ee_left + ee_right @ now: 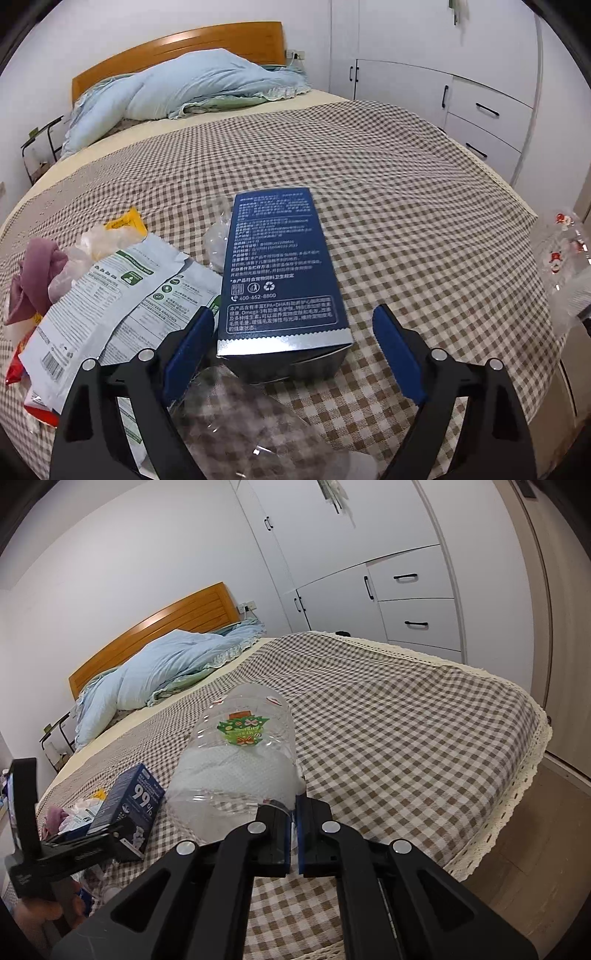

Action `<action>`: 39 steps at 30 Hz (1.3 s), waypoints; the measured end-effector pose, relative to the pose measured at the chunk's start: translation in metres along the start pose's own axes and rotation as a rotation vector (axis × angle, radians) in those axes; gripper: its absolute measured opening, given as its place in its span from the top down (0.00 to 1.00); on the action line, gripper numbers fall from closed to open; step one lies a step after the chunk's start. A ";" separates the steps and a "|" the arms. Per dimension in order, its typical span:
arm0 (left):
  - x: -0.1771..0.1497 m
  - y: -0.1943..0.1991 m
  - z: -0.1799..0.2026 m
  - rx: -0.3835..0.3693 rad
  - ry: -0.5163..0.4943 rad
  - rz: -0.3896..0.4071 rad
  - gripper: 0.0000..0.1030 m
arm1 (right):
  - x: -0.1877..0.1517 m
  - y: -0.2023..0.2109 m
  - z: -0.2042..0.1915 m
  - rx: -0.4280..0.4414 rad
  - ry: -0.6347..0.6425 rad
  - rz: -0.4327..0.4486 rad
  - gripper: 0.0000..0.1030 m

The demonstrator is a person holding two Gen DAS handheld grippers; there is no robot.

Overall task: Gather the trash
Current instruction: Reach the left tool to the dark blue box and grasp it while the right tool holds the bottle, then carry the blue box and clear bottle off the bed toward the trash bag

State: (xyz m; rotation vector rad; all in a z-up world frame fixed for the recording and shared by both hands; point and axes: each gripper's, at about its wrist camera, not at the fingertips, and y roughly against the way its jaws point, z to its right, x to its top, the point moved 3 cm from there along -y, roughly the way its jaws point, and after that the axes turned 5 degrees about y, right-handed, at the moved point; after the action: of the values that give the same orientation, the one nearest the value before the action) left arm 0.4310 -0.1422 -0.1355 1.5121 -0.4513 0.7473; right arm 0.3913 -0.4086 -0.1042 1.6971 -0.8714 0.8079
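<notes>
Two tongs work: our left tongs (293,354), spread wide, straddle the blue box (280,269) on the bed (406,206); our right tongs (294,834), clamped shut, pinch the clear bag (236,760), ready for trash.

The small white print on the dark blue cardboard box (277,266) blurs toward its far end. A crumpled clear plastic wrapper (218,236) lies partly hidden behind it. The red snack packet (16,363) is cut off by the left wrist view's edge and lies mostly under the white printed paper pouch (107,317).
</notes>
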 end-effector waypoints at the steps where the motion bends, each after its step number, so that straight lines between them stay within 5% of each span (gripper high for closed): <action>1: 0.000 -0.001 0.000 0.005 -0.005 0.001 0.22 | 0.000 0.000 -0.001 0.002 0.003 -0.002 0.98; 5: 0.001 -0.005 -0.003 0.020 0.002 -0.021 0.42 | 0.000 -0.002 -0.004 0.004 0.020 -0.007 0.98; 21: 0.023 0.075 -0.005 -0.027 -0.068 0.129 0.43 | -0.004 0.002 -0.016 0.039 0.057 -0.007 0.98; 39: -0.038 0.196 -0.044 -0.094 -0.149 0.167 0.43 | -0.035 0.058 -0.070 0.137 0.242 0.030 0.98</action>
State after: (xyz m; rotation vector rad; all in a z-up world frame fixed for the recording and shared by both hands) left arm 0.2624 -0.1232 -0.0221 1.4595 -0.7222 0.7354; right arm 0.3165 -0.3483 -0.0887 1.6644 -0.6889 1.0899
